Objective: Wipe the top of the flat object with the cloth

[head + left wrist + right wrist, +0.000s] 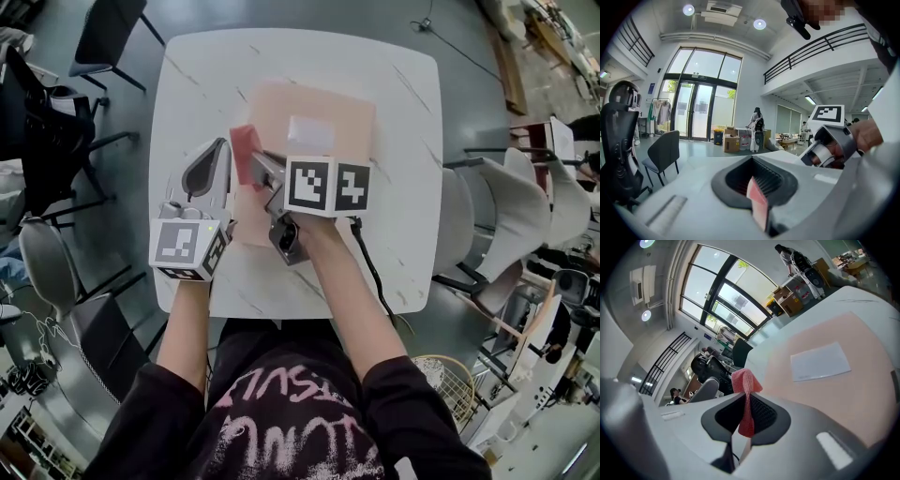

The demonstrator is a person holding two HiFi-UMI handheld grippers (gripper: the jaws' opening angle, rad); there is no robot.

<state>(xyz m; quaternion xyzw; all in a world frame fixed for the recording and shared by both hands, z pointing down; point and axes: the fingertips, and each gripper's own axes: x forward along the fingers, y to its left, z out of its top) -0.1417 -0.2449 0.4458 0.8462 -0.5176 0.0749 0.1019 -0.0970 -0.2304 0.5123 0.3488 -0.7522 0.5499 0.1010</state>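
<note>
Flat peach rectangular object (272, 108): lies flat on the white marbled table (187, 84), towards the far side, in front of both grippers.
White paper label (309, 134): lies on top of the object, near its middle.
Red mesh cloth (246, 150): at the object's left edge, between the two gripper tips. It stands up in a fold above the right jaws.
Right gripper (258, 167): jaws pressed together on the cloth, angled left across the object's near part.
Left gripper (217, 155): just left of the object, over bare table. Its jaws are closed on a pink-red strip that looks like the cloth's other end.
Grey chair (103, 33): beyond the table's far left corner.
</note>
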